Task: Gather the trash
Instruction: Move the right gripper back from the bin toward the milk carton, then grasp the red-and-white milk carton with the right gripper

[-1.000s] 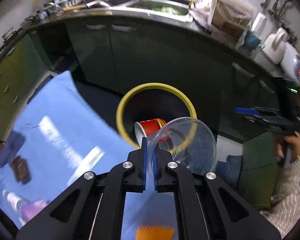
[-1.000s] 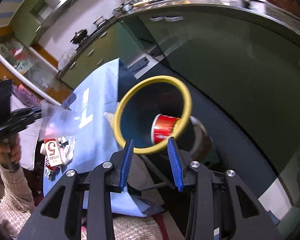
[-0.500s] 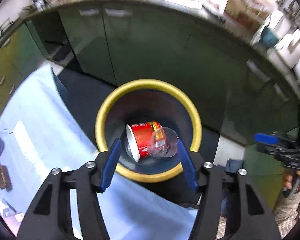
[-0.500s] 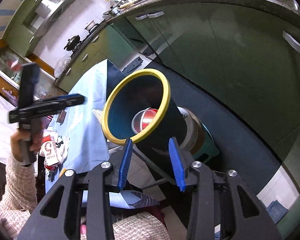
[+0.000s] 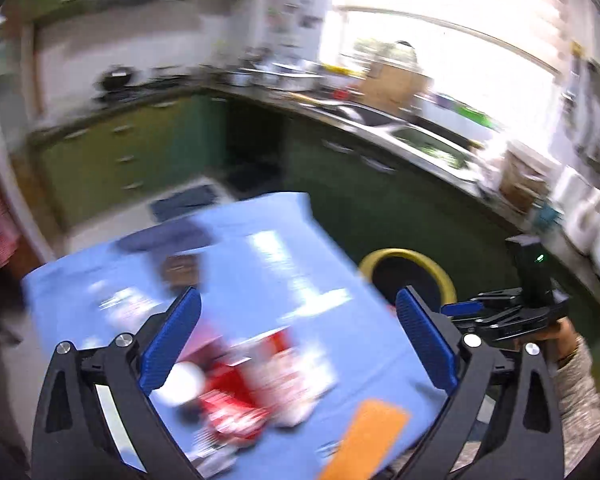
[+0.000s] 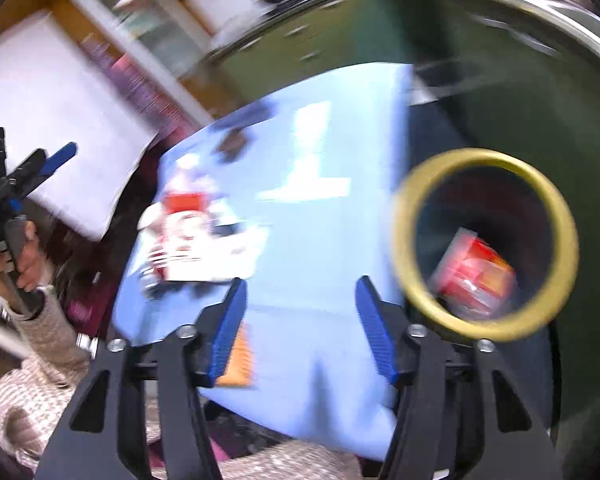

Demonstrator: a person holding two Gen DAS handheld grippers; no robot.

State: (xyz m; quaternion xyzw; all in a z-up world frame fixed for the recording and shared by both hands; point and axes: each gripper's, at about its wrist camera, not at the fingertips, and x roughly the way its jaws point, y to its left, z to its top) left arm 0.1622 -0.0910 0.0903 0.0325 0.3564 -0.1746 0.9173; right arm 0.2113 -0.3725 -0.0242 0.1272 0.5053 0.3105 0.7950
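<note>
Holding red cup [image 6: 474, 276]: yellow-rimmed bin [image 6: 485, 330].

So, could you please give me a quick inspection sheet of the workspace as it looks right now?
Surface: blue cloth covering a table, motion-blurred.
Job's things: yellow-rimmed bin beside the cloth, a red container inside; red-and-white wrappers lying on the cloth.
Clutter: orange card near the cloth's front edge; small dark items at its far end, too blurred to name.
Grippers: left tool open, its jaws just having been opening, nothing between them; right tool open, just having been opening, empty.
Cables: nothing seen.
Surroundings: green kitchen cabinets, sink counter, bright window.
</note>
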